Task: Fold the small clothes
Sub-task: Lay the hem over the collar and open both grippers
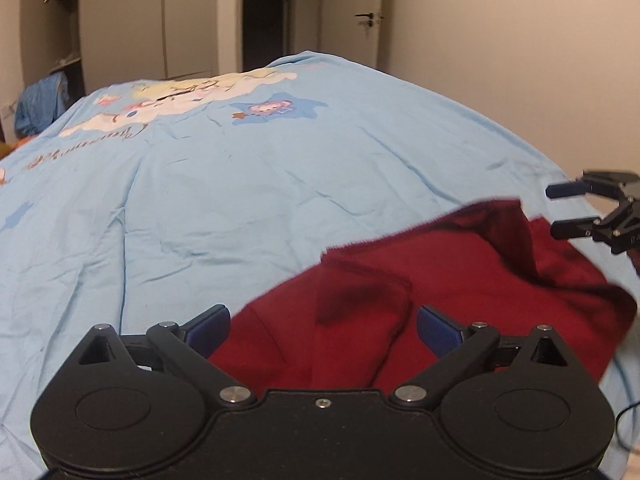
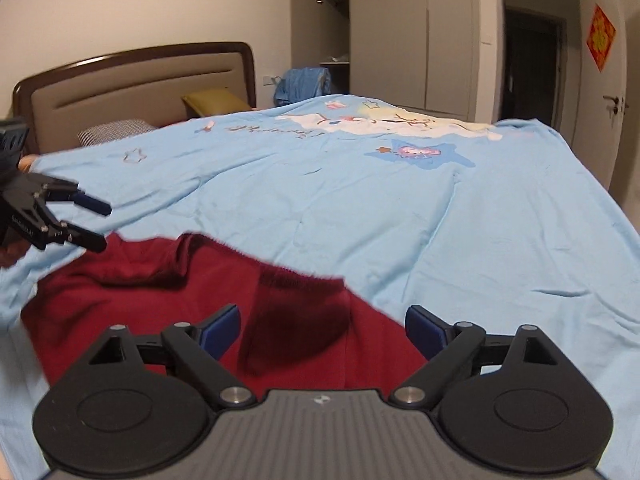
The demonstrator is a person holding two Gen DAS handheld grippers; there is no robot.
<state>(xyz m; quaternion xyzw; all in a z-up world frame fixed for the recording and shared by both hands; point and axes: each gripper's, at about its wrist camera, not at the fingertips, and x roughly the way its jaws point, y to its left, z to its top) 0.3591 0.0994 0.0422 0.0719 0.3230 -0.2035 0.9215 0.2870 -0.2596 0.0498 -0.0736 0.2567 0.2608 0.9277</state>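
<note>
My left tongs and right tongs gape wide, empty, over a fuzzy crumpled red garment on wrinkled blue bedsheet; only the right view shows the padded headboard

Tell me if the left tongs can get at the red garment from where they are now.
Probably yes. The left tongs are open, with the red garment lying directly between and ahead of the fingers on the blue bedsheet. Nothing blocks the way; the right tongs hover off to the side.
</note>
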